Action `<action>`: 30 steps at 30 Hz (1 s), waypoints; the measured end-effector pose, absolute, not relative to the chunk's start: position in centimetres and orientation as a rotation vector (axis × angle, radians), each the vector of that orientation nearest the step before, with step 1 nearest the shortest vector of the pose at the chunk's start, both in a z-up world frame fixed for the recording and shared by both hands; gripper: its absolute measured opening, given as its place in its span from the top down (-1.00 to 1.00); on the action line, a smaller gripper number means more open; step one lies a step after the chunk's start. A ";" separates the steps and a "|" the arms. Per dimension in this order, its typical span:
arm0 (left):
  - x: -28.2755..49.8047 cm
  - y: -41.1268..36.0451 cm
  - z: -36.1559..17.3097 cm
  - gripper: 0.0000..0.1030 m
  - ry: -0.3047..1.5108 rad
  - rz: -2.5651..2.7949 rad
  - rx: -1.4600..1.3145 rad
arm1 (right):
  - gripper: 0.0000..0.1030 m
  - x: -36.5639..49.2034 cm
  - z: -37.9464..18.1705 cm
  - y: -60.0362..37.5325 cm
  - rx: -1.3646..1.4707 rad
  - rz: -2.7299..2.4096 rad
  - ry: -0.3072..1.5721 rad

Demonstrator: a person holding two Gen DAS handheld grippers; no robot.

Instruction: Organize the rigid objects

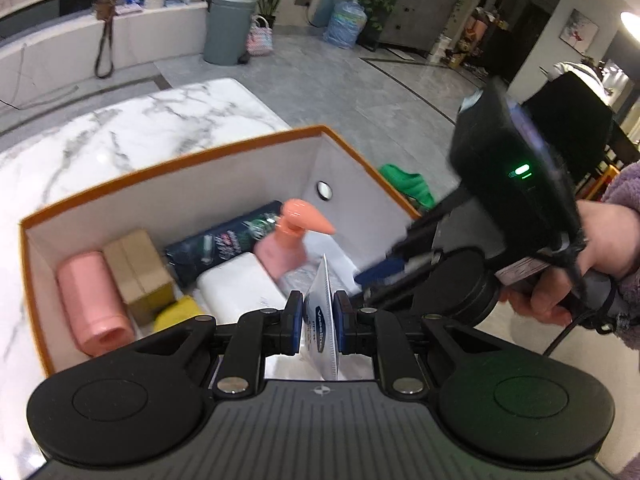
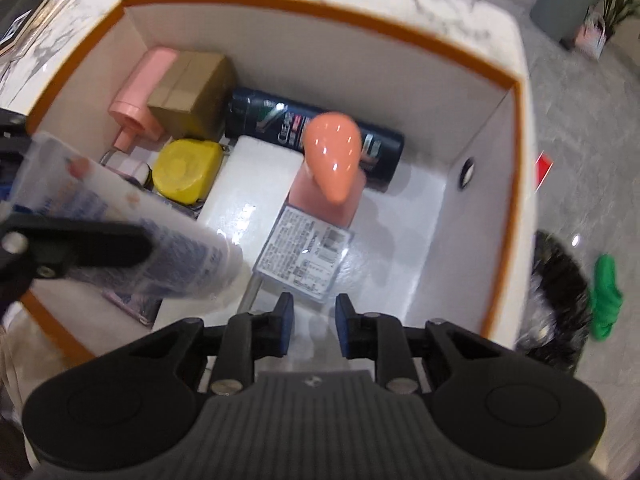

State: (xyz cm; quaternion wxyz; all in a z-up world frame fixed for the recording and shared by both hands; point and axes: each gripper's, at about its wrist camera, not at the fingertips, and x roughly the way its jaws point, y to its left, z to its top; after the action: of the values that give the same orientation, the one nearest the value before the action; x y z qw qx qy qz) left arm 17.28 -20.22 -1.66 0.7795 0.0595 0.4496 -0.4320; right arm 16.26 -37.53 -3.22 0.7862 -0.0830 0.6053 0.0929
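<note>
Holding a Vaseline tube [image 1: 320, 320] clamped over the orange-rimmed box [image 2: 516, 92], the left gripper [image 1: 317, 322] has one item left to drop. Already inside, at frame centre, lie a pump bottle [image 2: 332, 164], shampoo bottle [image 2: 376, 148] and cardboard carton [image 2: 188, 88]; the right gripper [image 2: 314, 326] hangs empty, jaws apart.

Both tools look the same from their wrist views: a ribbed grey body with a small compass-like mark, two round black discs at the sides, silver screws on black linkage arms. The left gripper [image 1: 317, 316] carries blue pads [image 1: 294, 312], and so does the right gripper [image 2: 313, 322]. From the left view, a green light glows on the other tool's black housing, a black cable trails away, and the bare right hand [image 1: 592, 264] emerges from a fuzzy lilac sleeve [image 1: 626, 192].
</note>
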 end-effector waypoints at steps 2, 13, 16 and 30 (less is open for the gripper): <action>17.1 -20.8 -1.9 0.66 0.999 -0.944 0.120 | 0.58 15.5 -1.9 -37.8 -0.204 0.202 1.252; 15.9 -25.1 -4.3 0.65 1.037 -0.919 0.259 | 0.58 14.2 -0.3 -39.4 -0.197 0.175 1.191; 15.7 -26.0 -4.7 0.64 1.052 -0.913 0.298 | 0.57 13.8 -0.5 -39.4 -0.191 0.179 1.184; 13.4 -24.3 -0.9 0.16 0.983 -0.916 0.266 | 0.43 11.1 3.1 -40.5 -0.181 0.149 1.117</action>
State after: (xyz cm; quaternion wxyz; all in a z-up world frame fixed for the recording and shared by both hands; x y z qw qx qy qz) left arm 13.41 -24.33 -0.87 0.7746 0.1227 0.4540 -0.4230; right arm 11.09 -40.55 3.15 0.8417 -0.0855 0.5285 0.0703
